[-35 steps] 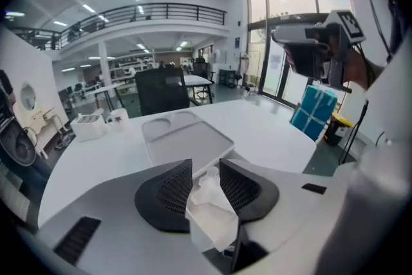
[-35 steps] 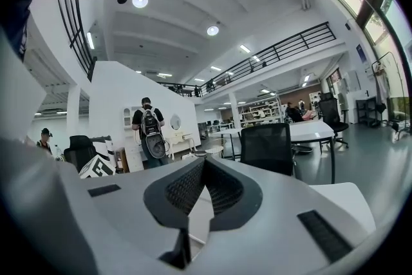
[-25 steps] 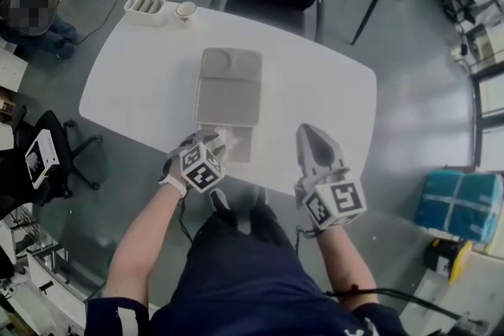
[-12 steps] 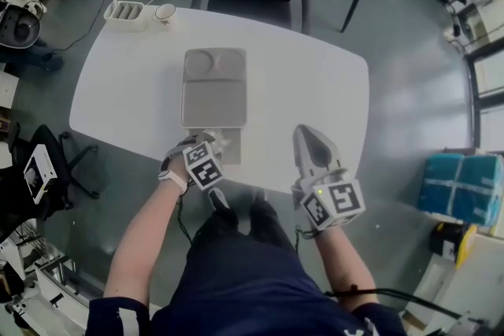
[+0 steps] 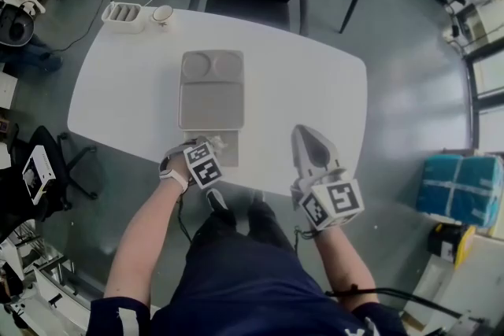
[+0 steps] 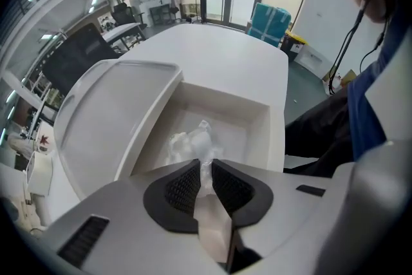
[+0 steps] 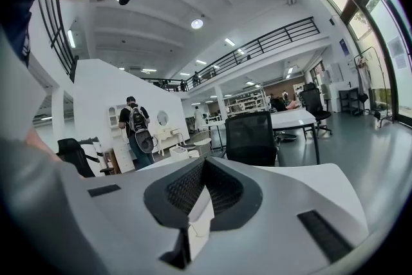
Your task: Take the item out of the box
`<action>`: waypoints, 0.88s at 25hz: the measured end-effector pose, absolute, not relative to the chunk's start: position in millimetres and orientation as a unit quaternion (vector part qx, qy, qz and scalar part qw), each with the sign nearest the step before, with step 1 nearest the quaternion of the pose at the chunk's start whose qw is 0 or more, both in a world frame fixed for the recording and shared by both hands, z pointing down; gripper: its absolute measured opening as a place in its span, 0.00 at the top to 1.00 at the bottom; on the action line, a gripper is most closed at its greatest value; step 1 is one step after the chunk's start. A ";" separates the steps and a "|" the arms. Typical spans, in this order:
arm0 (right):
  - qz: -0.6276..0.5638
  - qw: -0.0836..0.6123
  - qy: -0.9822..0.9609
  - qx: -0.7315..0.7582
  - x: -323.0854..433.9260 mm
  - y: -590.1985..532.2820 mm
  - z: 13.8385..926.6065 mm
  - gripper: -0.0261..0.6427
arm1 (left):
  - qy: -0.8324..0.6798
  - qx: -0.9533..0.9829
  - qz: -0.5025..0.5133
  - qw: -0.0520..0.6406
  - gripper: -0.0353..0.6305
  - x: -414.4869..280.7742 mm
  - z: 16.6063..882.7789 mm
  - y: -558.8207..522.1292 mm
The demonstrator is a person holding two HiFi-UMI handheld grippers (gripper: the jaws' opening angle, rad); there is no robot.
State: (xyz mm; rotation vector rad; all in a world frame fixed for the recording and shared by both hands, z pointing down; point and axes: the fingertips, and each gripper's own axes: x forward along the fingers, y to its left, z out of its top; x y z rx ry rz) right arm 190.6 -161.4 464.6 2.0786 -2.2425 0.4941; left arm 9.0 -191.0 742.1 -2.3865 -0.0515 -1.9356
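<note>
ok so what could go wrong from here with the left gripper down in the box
1. The left gripper's jaws have just been closing on only the near tip of the crumpled white item. That thin pinch could slip or tear as it lifts.
2. The open box sits at the table's near edge, and the right gripper is off to one side, not bracing it. If the item snags, the box may lift or slide off.

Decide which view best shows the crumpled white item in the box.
The left gripper view: the crumpled white item lies close in the box, left tongs just closing on it. Head view: a speck. Right gripper view: nothing.
</note>
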 end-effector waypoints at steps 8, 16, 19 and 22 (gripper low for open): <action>0.158 0.024 -0.737 0.657 185.4 -168.0 462.1 0.95 | -0.044 -0.784 -0.616 0.068 0.89 11.0 728.6 -174.4; 0.152 0.026 -0.753 0.640 170.8 -180.3 457.2 0.95 | 0.045 -0.841 -0.537 0.040 0.89 11.1 678.8 -191.8; 0.147 0.026 -0.761 0.632 162.8 -185.3 451.7 0.95 | 0.089 -0.858 -0.505 0.044 0.89 6.6 651.3 -205.2; 0.141 0.026 -0.768 0.624 155.5 -188.6 445.7 0.95 | 0.134 -0.872 -0.470 0.044 0.89 1.7 622.3 -215.8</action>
